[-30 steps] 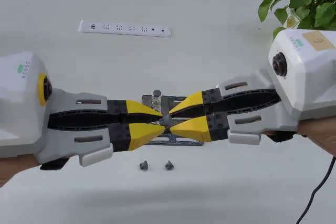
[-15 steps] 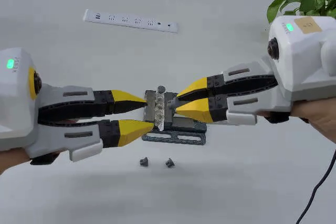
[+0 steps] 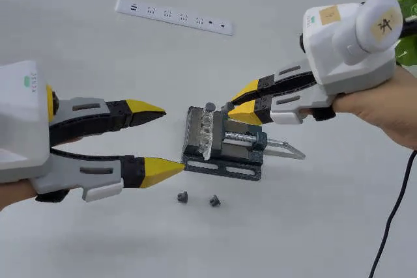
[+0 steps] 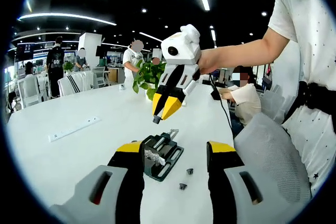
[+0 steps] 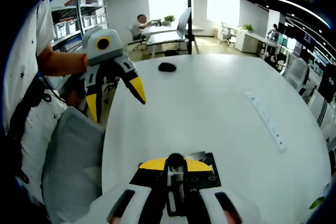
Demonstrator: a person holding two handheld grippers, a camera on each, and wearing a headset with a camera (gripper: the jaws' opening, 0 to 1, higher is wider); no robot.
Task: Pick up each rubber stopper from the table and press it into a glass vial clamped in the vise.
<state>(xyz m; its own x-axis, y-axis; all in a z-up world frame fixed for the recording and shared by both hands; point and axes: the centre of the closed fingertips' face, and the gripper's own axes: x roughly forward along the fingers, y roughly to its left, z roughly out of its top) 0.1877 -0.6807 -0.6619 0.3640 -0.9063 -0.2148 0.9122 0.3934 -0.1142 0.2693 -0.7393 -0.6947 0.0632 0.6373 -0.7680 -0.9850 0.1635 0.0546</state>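
Grey rubber stopper (image 5: 175, 159) sits pinched in the right gripper (image 3: 229, 108), just above the vials (image 3: 207, 131) in the vise (image 3: 225, 154). Left gripper (image 3: 171, 140) is spread, with two loose stoppers (image 3: 182, 196) near its lower jaw. Insertion seems in hand; the next move calls for aligning the stopper over an open vial and pressing down.

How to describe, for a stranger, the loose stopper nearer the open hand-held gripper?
Find the dark vise on the white table. Two small grey rubber stoppers lie on the person's side of it. Yours is the left stopper, closer to the left hand-held gripper.
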